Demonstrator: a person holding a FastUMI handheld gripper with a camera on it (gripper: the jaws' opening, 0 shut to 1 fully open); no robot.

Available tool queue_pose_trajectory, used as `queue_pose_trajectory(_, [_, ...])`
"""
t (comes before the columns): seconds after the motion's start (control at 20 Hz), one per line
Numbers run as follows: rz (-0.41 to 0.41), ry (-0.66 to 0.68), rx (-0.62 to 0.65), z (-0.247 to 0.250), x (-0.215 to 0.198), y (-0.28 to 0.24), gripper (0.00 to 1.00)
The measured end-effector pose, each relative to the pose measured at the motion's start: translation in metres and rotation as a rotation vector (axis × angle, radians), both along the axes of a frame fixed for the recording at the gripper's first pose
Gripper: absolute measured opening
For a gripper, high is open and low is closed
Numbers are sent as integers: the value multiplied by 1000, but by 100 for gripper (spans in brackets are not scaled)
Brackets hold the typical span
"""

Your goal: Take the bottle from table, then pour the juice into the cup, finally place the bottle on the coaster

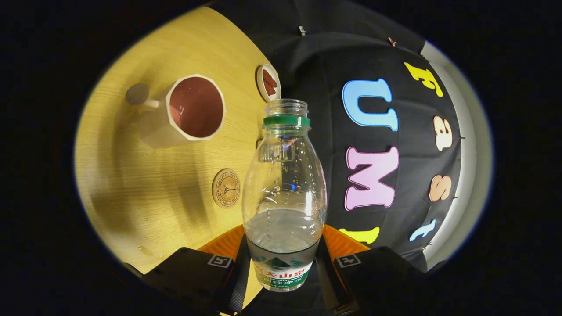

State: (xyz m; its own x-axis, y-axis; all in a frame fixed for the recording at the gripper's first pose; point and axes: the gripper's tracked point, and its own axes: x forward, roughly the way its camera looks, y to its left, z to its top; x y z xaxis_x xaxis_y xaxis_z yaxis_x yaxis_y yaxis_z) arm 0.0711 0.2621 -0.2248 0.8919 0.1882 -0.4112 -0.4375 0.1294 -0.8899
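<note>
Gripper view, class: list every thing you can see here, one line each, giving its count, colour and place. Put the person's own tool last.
Bottle: one, clear plastic with a green neck ring, uncapped, partly full of clear liquid; held between the fingers, lifted off the table.
Cup: one, cream outside and reddish-brown inside, handle pointing away from the bottle; on the table beyond the fingers.
Coaster: one, round, light wood with a dark emblem; on the table between the cup and the tongs.
Small dish: one, white with reddish-brown contents; at the table's far edge, beyond the cup.
Table: one, light wood.
Tongs: one pair, shut on the bottle's lower body.
</note>
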Motion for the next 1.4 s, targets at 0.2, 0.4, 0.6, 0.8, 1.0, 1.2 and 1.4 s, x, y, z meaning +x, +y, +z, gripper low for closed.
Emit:
queue_pose_trajectory(0.2, [29, -7, -45, -11, 7, 8, 70])
queue_pose_trajectory(0.4, [54, -15, -102, -15, 9, 8, 70])
queue_pose_trajectory(0.6, [63, -19, -141, -17, 11, 8, 70])
queue_pose_trajectory(0.8, [81, -37, -168, -18, 13, 9, 70])
queue_pose_trajectory(1.0, [95, -46, -188, -19, 14, 10, 70])
queue_pose_trajectory(1.2, [108, -55, -212, -20, 13, 11, 70])
queue_pose_trajectory(1.4, [114, -61, -229, -19, 11, 9, 70])
